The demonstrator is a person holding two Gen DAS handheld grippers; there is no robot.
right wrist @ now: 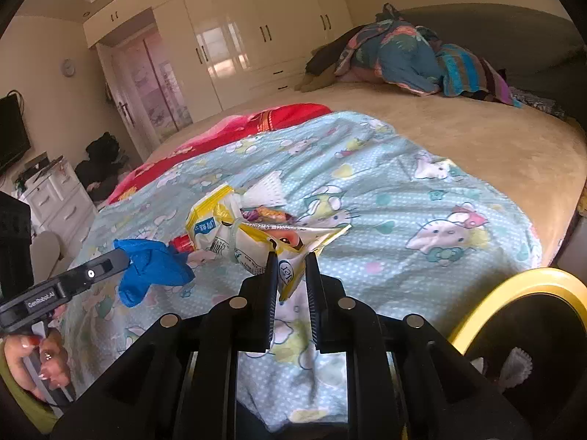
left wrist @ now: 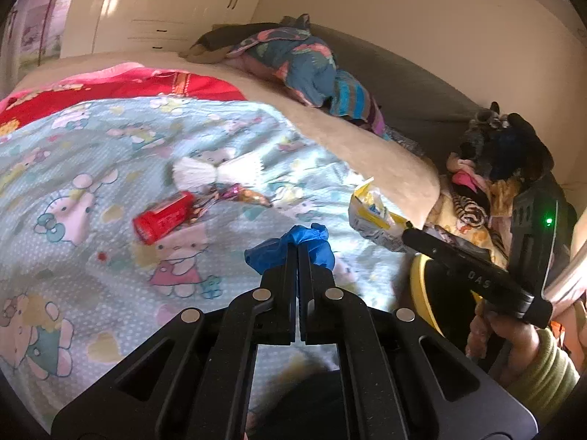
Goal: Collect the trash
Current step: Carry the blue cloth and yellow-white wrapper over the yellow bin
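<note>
Above the bedspread [left wrist: 110, 168], left gripper [left wrist: 296, 244] pinches blue glove [left wrist: 268, 251], right gripper [right wrist: 291, 256] clamps yellow wrapper [right wrist: 234, 234].

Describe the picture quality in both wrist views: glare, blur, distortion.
Left wrist view: strong fisheye bending with dark corners; the red can and shuttlecock look soft, while the left claw pinching the blue glove is sharper. Right wrist view: the same barrel distortion; window glare gleams on the glossy wardrobe doors; the yellow snack wrapper in the right claw is fairly crisp.
</note>
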